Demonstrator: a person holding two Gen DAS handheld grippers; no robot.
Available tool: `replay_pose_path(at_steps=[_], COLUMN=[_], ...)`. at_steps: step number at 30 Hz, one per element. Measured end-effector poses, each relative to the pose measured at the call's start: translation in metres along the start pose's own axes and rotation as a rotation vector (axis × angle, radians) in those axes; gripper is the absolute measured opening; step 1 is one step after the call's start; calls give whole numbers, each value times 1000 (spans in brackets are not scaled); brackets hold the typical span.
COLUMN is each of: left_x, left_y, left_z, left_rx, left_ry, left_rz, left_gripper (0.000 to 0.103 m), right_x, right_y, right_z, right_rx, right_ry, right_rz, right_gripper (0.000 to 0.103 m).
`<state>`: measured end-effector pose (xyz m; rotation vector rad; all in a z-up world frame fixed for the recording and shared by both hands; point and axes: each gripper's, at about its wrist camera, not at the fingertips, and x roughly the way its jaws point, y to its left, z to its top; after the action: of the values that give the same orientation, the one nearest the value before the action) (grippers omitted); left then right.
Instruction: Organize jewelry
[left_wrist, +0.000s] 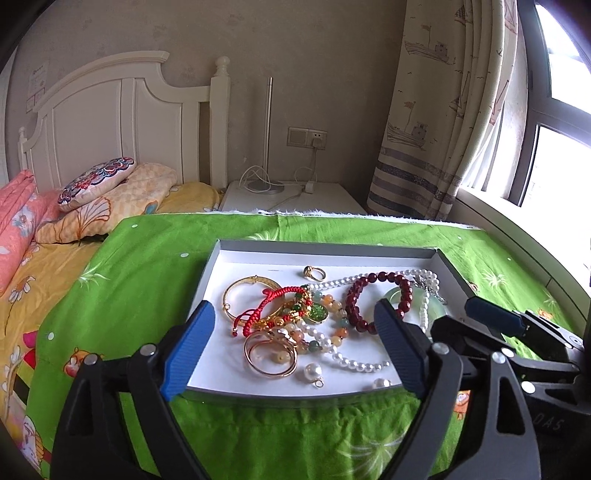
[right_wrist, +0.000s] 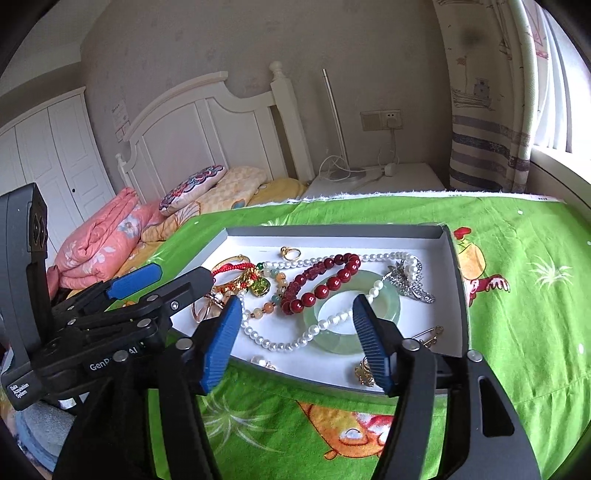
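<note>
- Left wrist view: green cloth (left_wrist: 155, 258) lies bare around the tray (left_wrist: 448, 264).
- Tray holds tangled jewelry: jade bangle (right_wrist: 388, 297), red bead bracelet (left_wrist: 373, 295), pearl strand (right_wrist: 295, 341).
- Left gripper (left_wrist: 295, 343) and right gripper (right_wrist: 295, 325) both gape, empty, over the near rim.

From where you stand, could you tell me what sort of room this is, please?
Most likely a bedroom: a white headboard with pillows, a nightstand beside it, and a curtain at the window. The jewelry tray sits on a green cloth.

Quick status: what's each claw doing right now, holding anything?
Left claw: open, empty, above the jewelry tray.
Right claw: open, empty, above the jade bangle.
</note>
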<state>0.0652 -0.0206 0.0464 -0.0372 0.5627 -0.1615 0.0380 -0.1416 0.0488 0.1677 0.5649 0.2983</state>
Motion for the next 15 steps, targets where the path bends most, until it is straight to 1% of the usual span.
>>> replay_pose_path(at_steps=[1,2,3,4,6,8,10,12,13,15], left_x=[-2,-4,-7,-10,-16,-22,-27,-30,-31,-33], left_y=[-1,-2,-2,-3,-3,-2,-3,-6,-8,-12], left_z=[0,0,0,0,1,0,-2,-4,-5,-6], left_rx=[7,14,22,29,35,24,22,50,68,84], left_ry=[-8,-18,-32,-47,-75,-103,-126,-139,-139,-134], left_rz=[7,16,25,39,68,113,167,209,212,192], left_gripper=[93,96,99,101,101,101,101,101,101,101], right_x=[-3,-7,-12,-17,-28,-38,-47,-53,-56,-60], right_y=[-1,-1,-3,-5,-8,-12,-15,-17,-18,-19], right_z=[1,1,1,2,3,4,3,2,1,-2], right_rx=[5,12,21,31,53,84,113,135,142,146], right_ry=[-16,-35,-59,-85,-134,-178,-211,-230,-239,-253], right_rz=[-1,0,5,9,-1,-22,-50,-77,-90,-105], right_gripper=[77,80,86,87,87,87,87,87,87,87])
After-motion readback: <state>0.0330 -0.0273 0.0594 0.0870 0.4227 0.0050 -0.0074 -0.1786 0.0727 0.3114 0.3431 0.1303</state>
